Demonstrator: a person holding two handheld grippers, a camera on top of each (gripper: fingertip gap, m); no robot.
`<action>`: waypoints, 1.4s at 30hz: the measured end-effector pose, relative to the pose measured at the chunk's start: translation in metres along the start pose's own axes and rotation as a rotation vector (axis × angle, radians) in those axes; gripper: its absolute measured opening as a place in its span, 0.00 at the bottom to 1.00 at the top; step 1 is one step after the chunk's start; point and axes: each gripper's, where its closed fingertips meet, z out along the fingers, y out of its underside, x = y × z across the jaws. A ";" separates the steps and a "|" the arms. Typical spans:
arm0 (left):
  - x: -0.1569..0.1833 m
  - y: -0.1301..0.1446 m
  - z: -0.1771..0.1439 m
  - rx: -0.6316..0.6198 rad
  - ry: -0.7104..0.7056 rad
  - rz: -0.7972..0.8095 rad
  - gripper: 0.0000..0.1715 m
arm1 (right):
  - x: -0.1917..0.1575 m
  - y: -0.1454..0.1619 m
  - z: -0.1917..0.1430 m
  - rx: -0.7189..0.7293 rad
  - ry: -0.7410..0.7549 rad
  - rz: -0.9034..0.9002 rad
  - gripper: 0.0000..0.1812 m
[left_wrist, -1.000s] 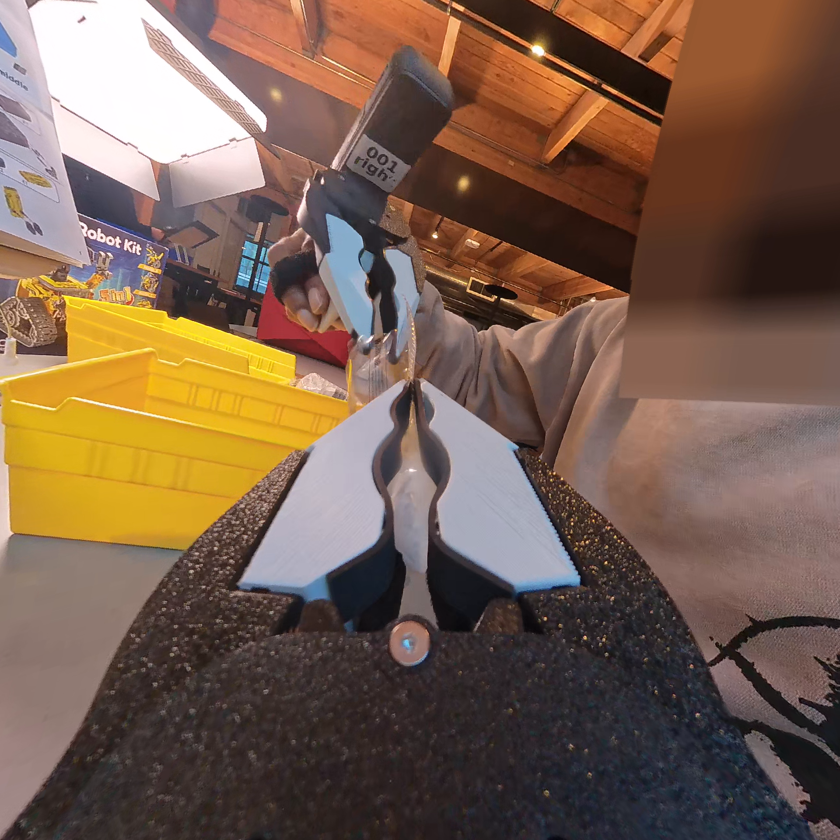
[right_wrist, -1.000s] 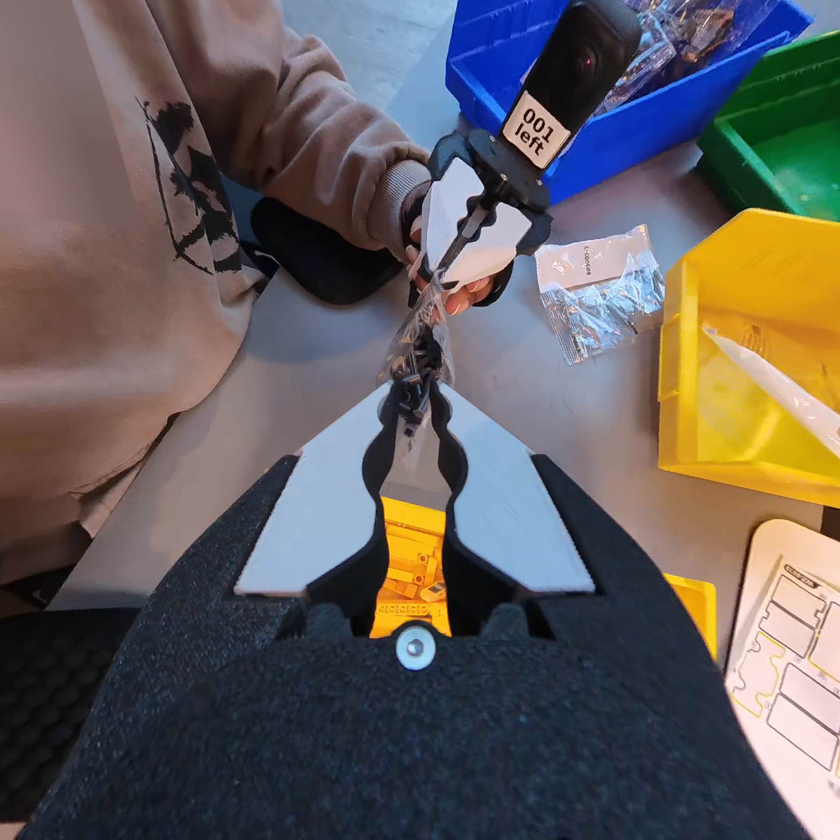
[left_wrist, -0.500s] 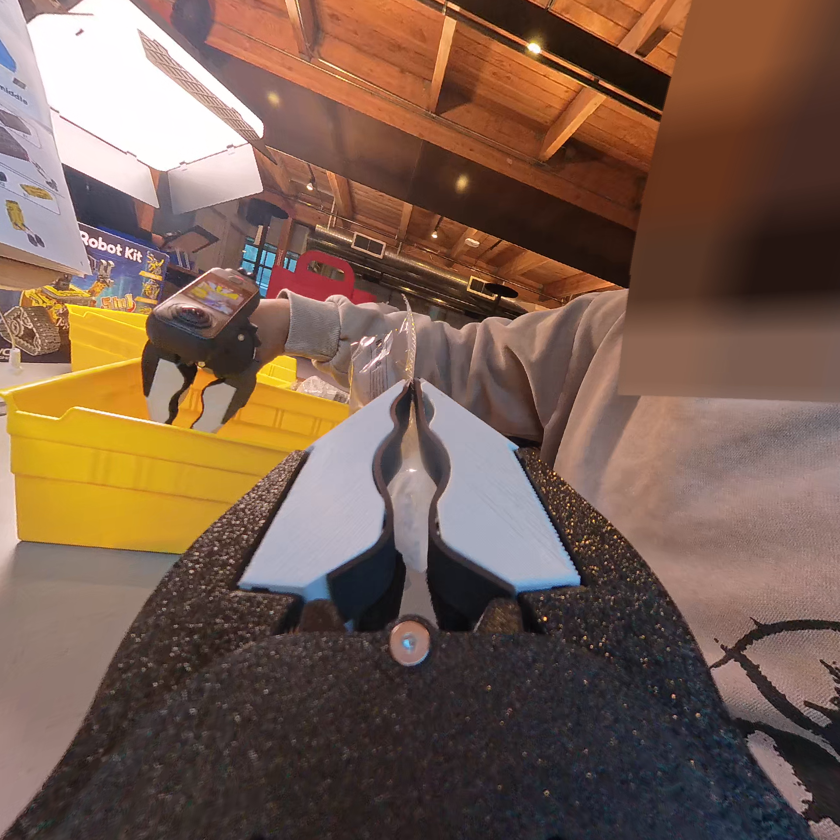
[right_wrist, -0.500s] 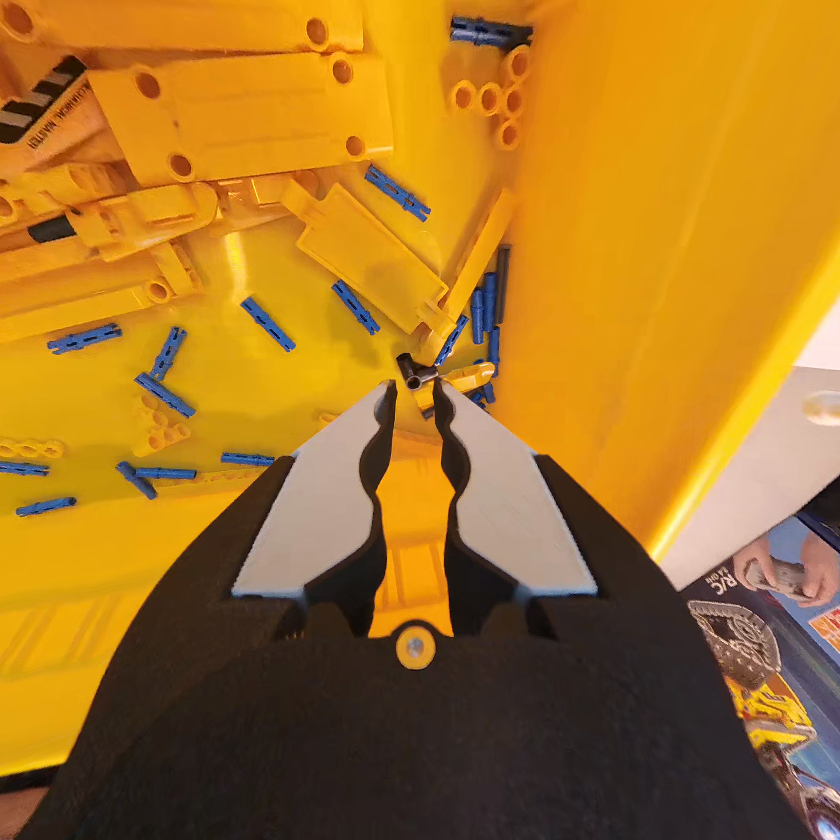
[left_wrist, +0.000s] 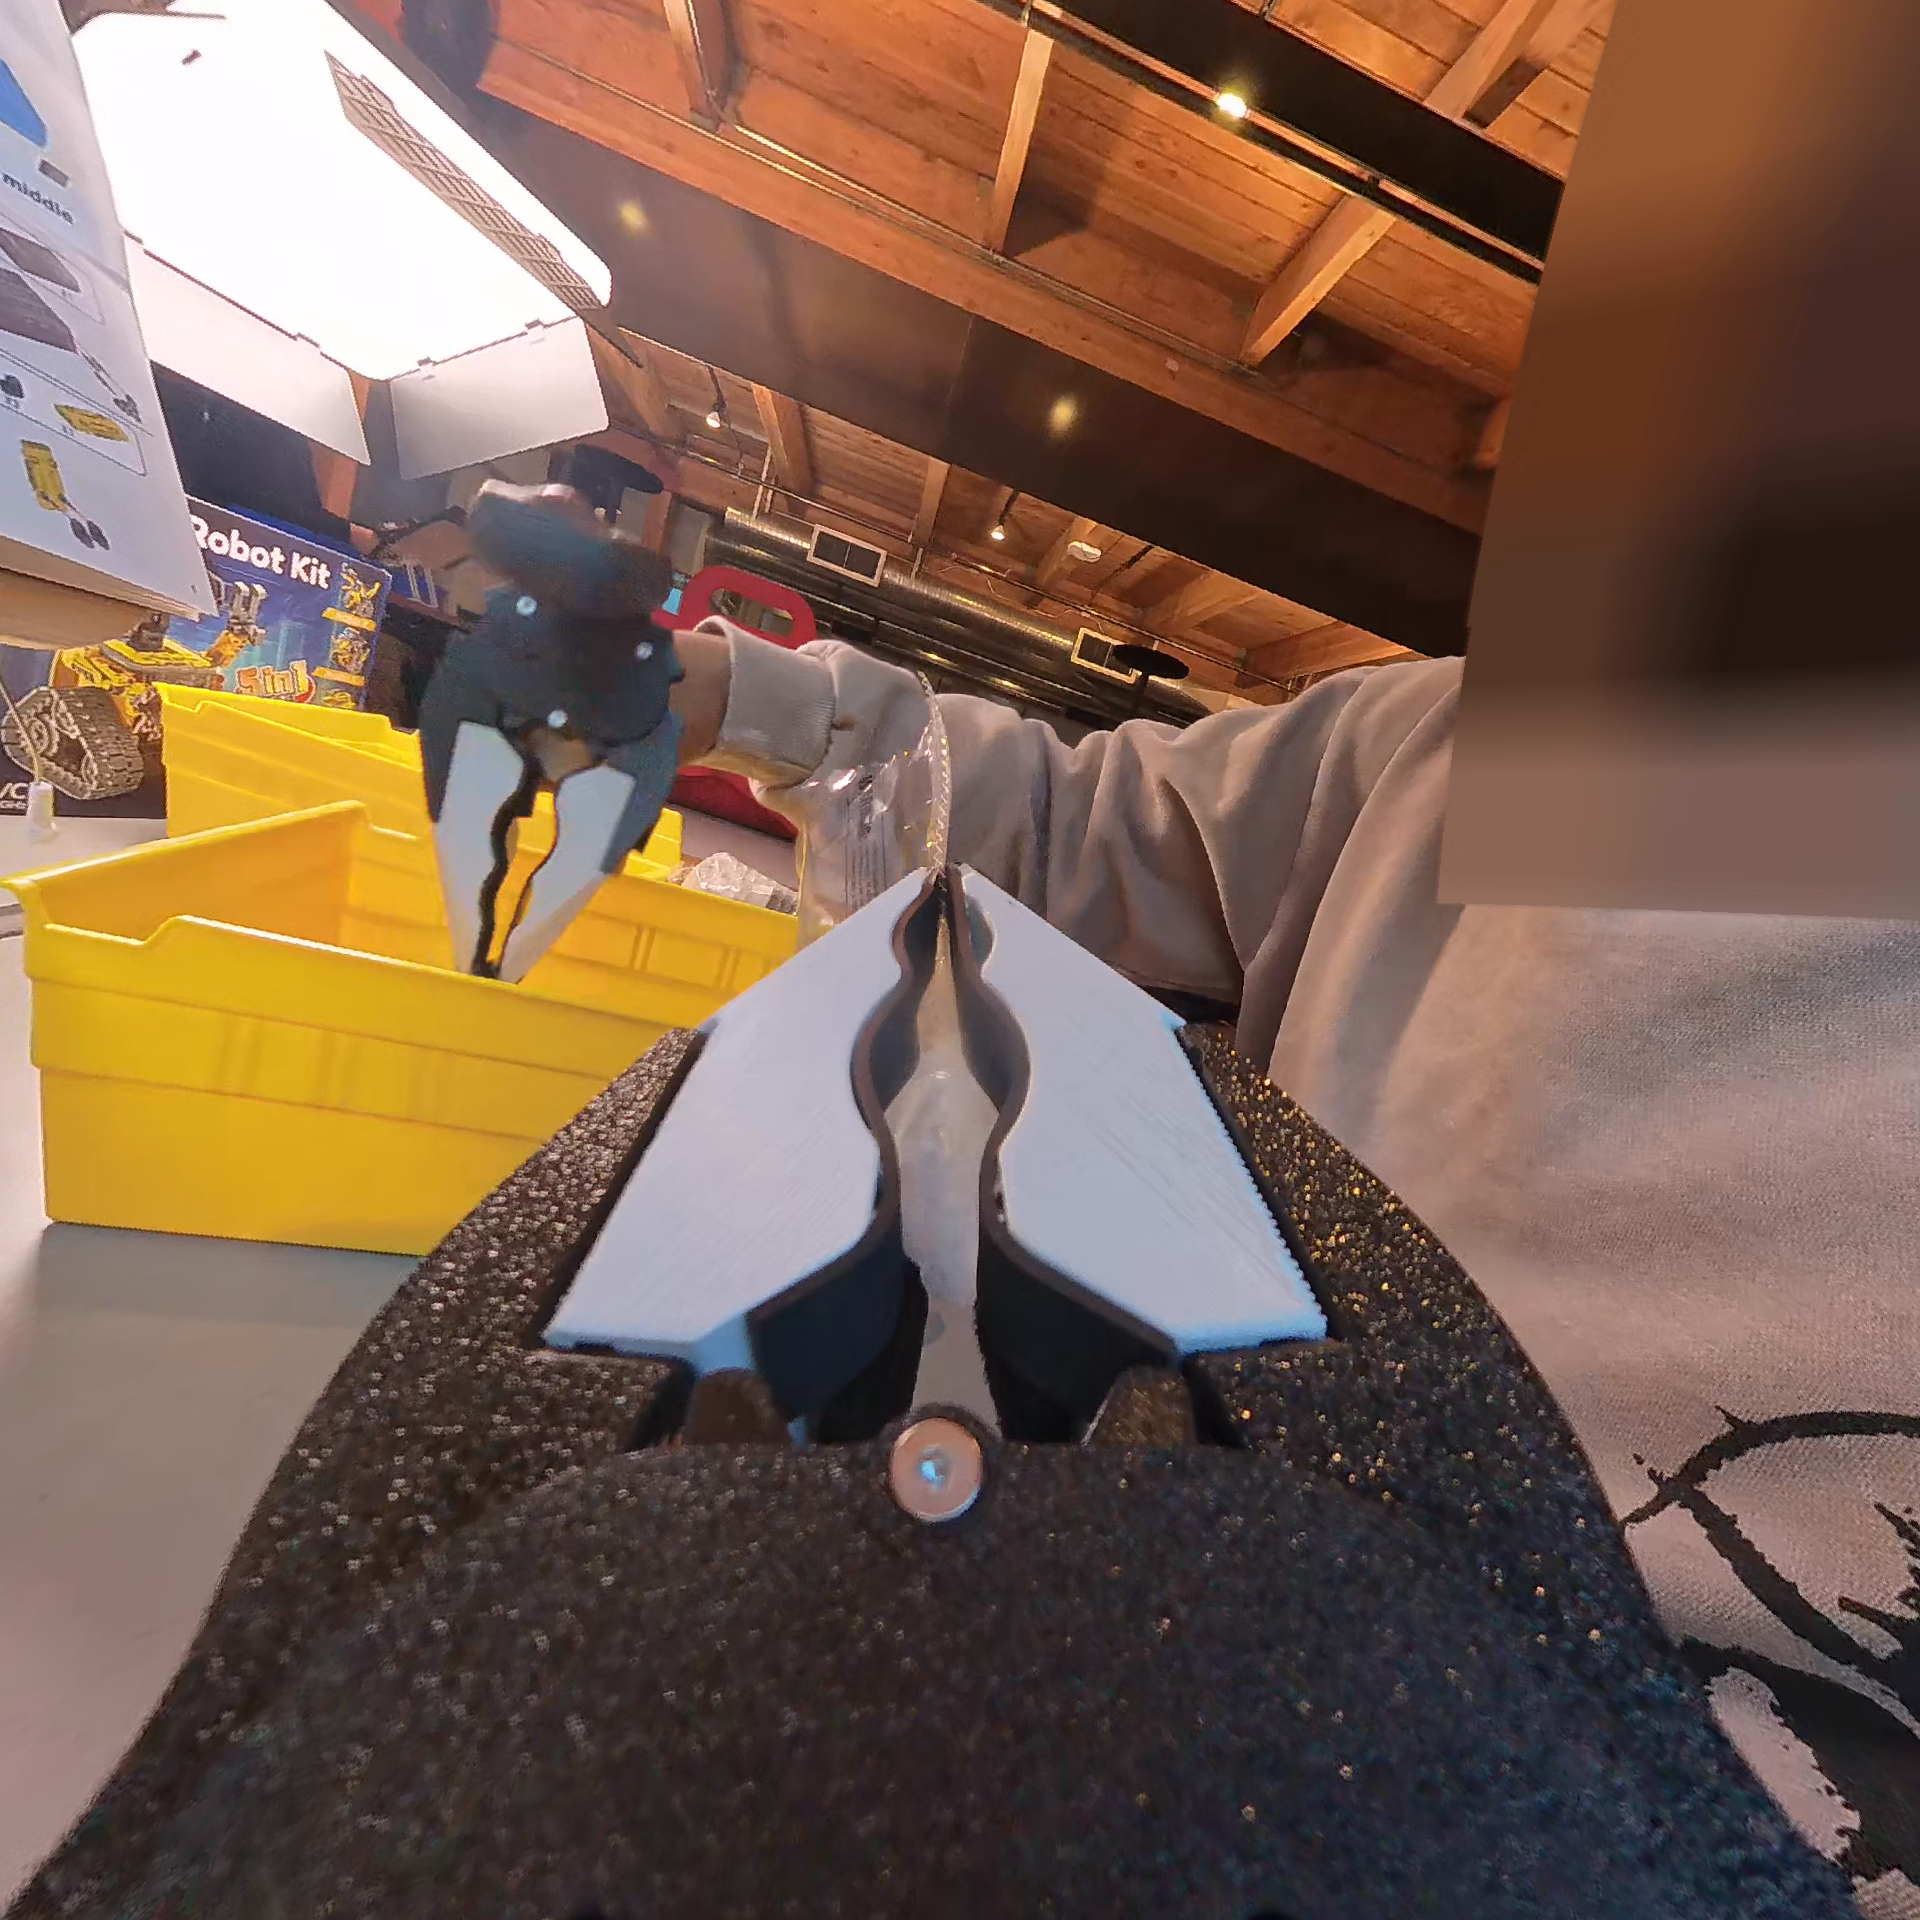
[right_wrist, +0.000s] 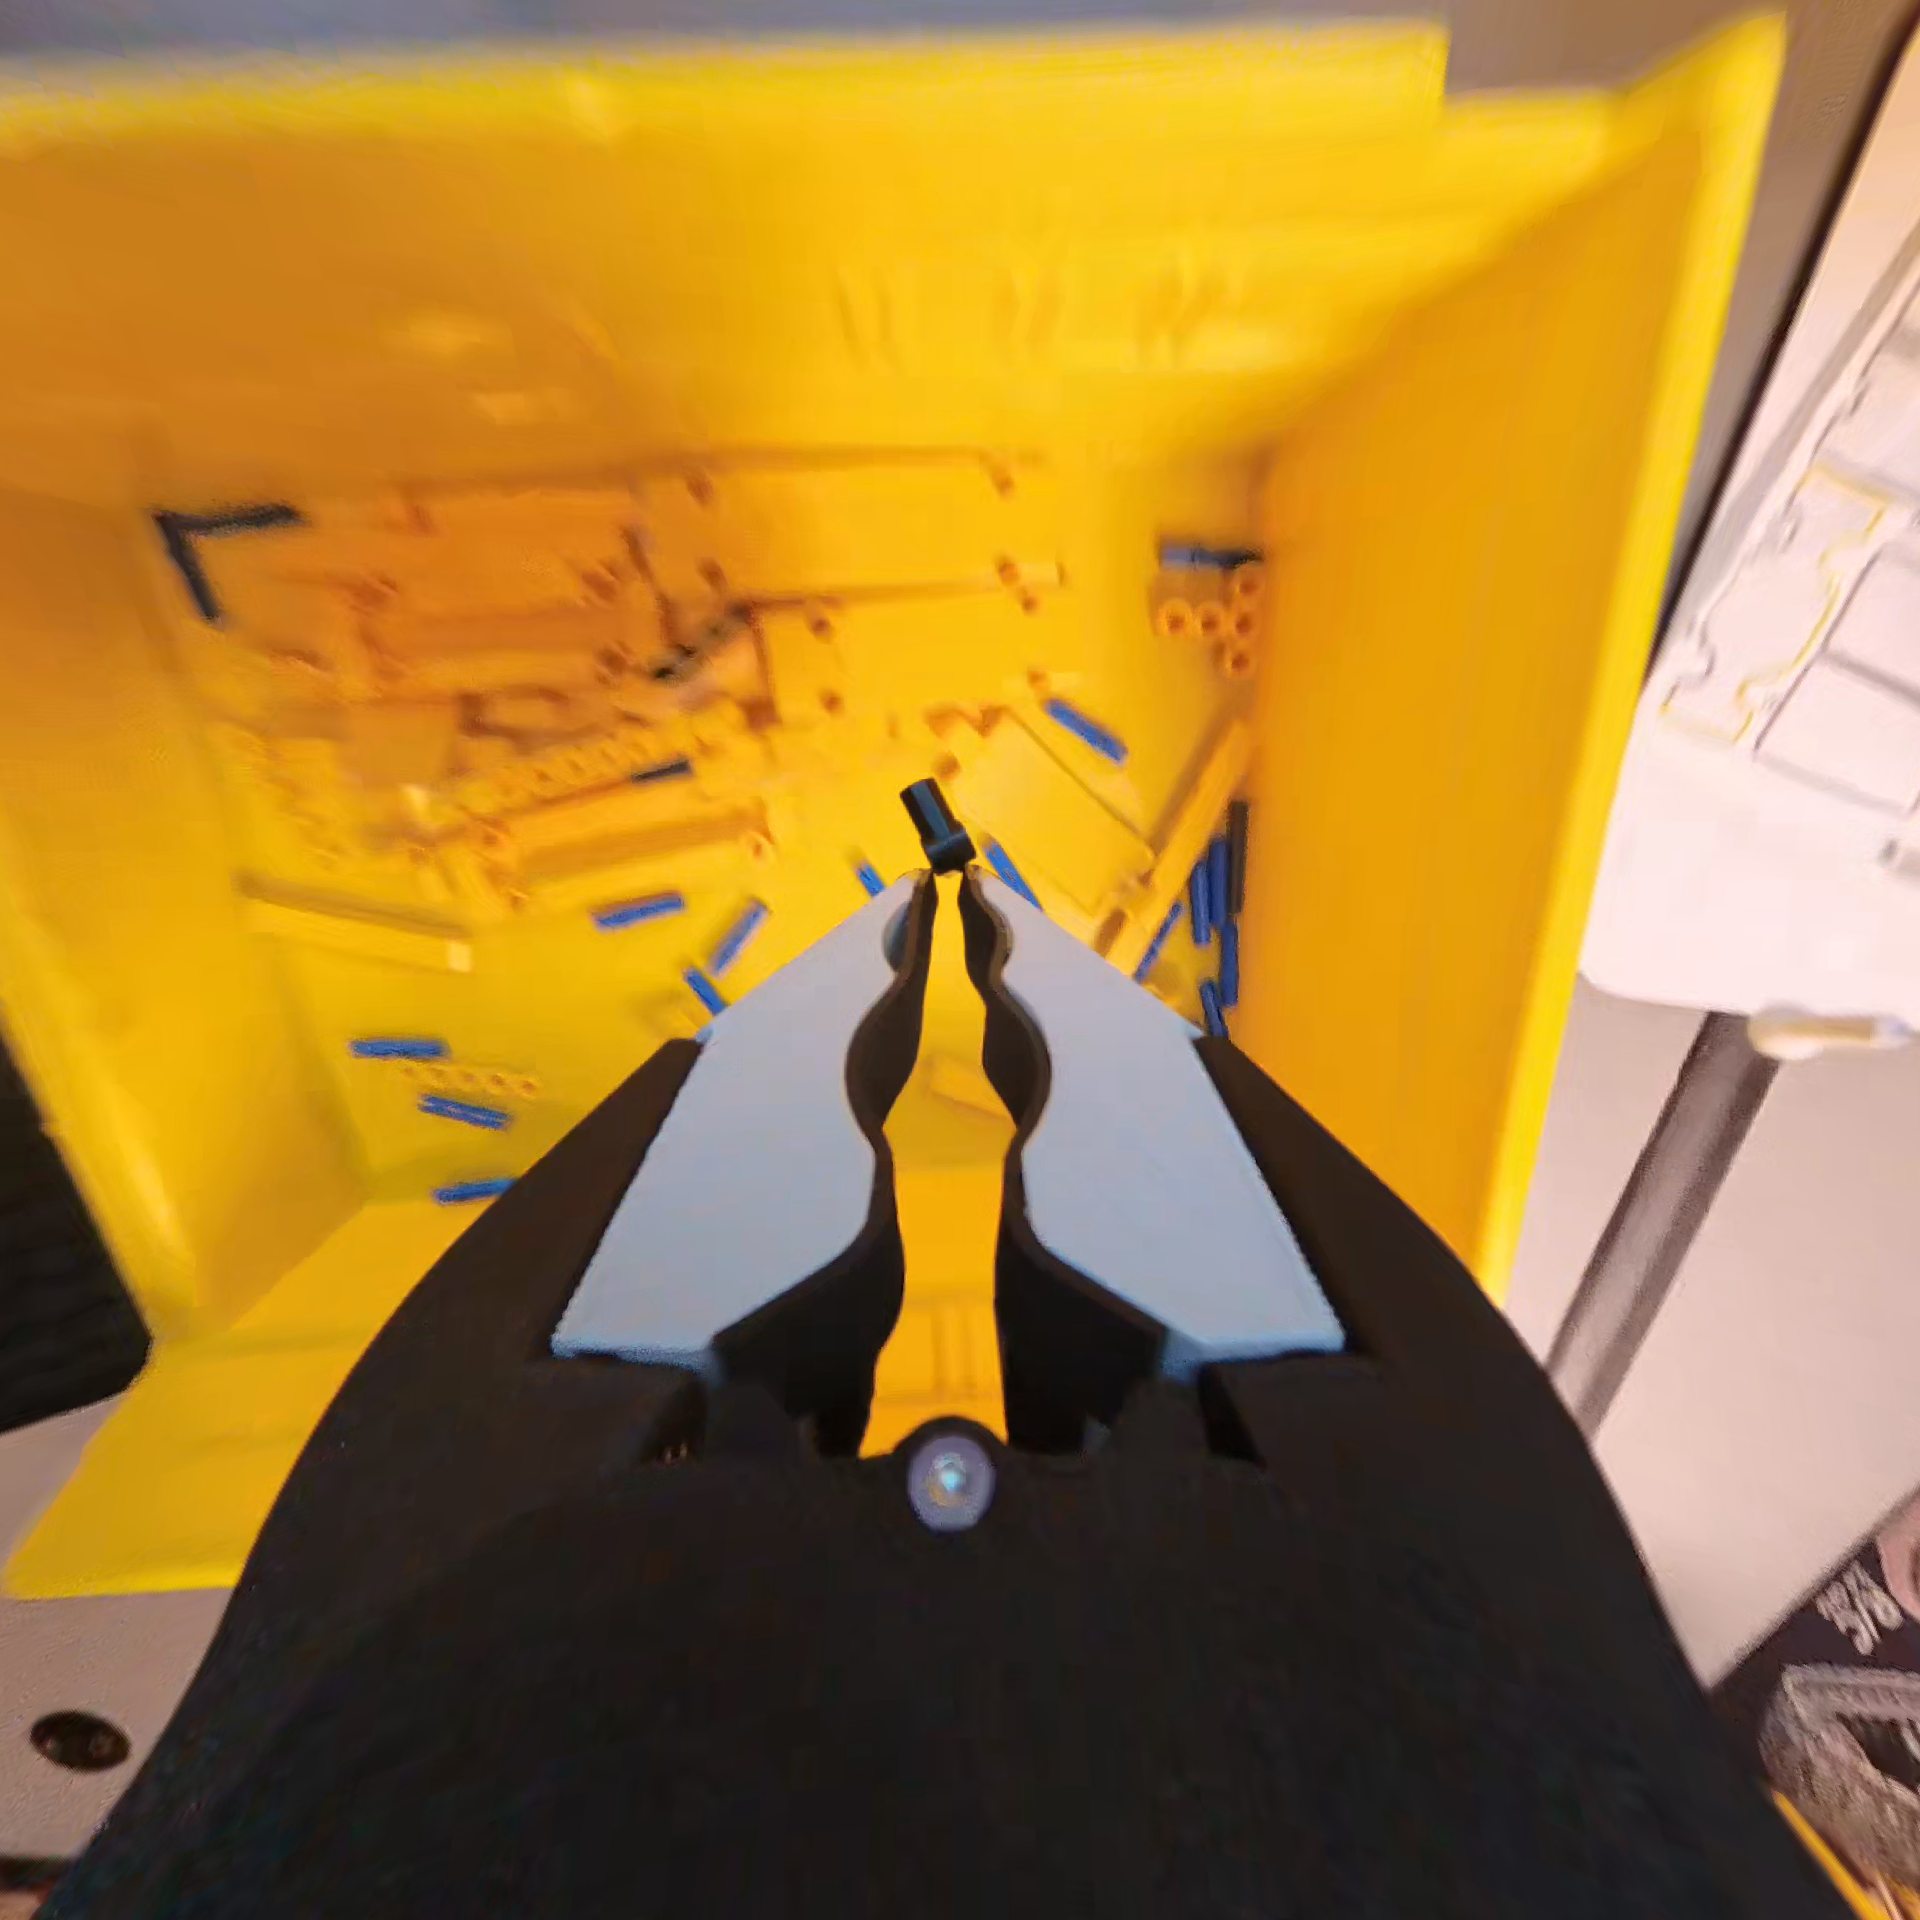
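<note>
Left gripper (left_wrist: 943, 883) pinches a clear plastic bag (left_wrist: 883, 800); right gripper (right_wrist: 948, 878), over the yellow bin (right_wrist: 1403, 727), nips a small black connector (right_wrist: 935, 826) at 12 o'clock.

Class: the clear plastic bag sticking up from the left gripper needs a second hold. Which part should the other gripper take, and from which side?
Take the clear plastic bag by its free top edge, from above. The left gripper already pinches its lower part, and the flat, thin film stands upright above the fingertips, so fingers closing across that flat edge would probably hold best.

glossy plastic bin (left_wrist: 260, 1049), clear (perhaps crinkly) bag (left_wrist: 883, 821)
</note>
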 end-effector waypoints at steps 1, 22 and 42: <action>0.000 0.000 0.000 -0.001 0.000 -0.001 0.00 | -0.011 -0.021 -0.013 0.085 -0.019 -0.018 0.02; 0.008 -0.002 0.004 0.002 0.012 0.024 0.00 | 0.040 -0.016 -0.026 -0.039 0.267 0.029 0.09; 0.004 -0.003 0.001 0.003 0.010 0.016 0.00 | 0.072 0.031 0.049 -0.252 0.465 -0.152 0.00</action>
